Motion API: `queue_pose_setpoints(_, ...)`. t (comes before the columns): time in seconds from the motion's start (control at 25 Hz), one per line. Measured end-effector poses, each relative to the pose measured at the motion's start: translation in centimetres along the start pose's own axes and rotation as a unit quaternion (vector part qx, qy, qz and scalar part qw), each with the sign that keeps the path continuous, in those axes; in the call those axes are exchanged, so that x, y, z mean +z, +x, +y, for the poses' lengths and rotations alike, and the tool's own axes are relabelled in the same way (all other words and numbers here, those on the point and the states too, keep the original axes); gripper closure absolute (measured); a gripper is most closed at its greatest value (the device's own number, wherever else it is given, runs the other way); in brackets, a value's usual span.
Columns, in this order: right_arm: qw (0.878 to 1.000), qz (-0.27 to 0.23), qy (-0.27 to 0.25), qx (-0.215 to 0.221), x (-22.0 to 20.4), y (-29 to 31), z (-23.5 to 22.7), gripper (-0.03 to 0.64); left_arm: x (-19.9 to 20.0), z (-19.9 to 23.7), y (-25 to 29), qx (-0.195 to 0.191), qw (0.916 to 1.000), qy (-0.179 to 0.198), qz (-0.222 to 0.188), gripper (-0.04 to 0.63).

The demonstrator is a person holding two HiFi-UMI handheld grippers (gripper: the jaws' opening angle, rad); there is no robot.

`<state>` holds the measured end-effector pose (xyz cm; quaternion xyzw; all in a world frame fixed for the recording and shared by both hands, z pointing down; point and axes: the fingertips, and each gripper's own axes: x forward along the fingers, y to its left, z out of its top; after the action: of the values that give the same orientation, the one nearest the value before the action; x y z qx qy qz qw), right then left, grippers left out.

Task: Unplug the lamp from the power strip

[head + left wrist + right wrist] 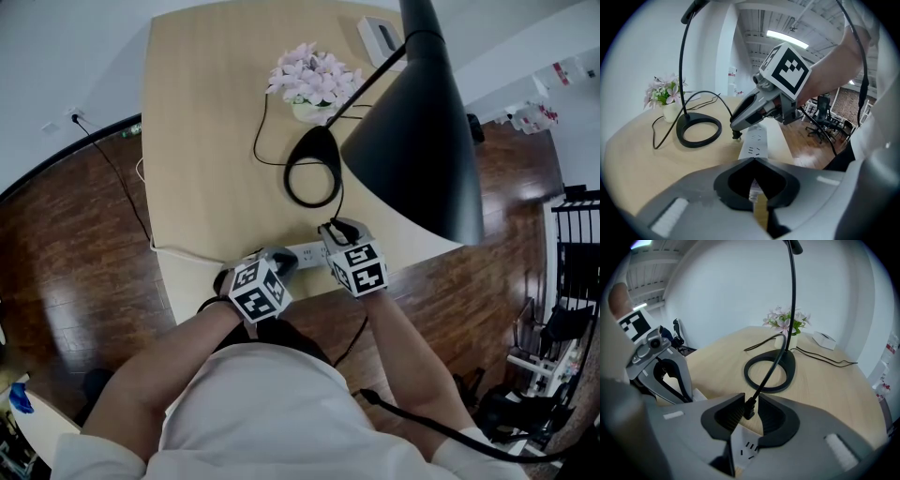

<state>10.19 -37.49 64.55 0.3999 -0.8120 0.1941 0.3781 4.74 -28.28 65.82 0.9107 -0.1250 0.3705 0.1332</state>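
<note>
A white power strip point(307, 251) lies along the table's near edge. My right gripper point(337, 228) is shut on the lamp's black plug point(749, 408). The plug hangs just over the strip's sockets point(745, 446), and its prongs point(737, 137) show clear of the strip. The cord runs from the plug up to the lamp's black ring base point(314, 169). My left gripper point(757, 190) is shut, its tips at the near end of the strip point(757, 140). The black lamp shade point(422, 141) hides the table's right part in the head view.
A pot of pink flowers point(314, 80) stands behind the lamp base, and a white box point(380, 36) sits at the far corner. Black cable loops across the table point(187, 141). Office chairs point(820, 126) stand on the wooden floor beyond the table edge.
</note>
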Motion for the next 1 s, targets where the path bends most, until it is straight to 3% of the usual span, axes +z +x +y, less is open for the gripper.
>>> queue_pose_setpoints(0.6, 0.999, -0.04, 0.022, -0.012, -0.2, -2.3, -0.2, 0.518, -0.2, 0.1, -1.4, 0.027, 0.9996, -0.009, -0.008, 0.591)
queue_pose_setpoints(1.0, 0.996, -0.082, 0.04, 0.014, -2.7, -6.9, 2.3, 0.52, -0.1, -1.3, -4.8, 0.075, 0.9961, -0.037, -0.029, 0.591)
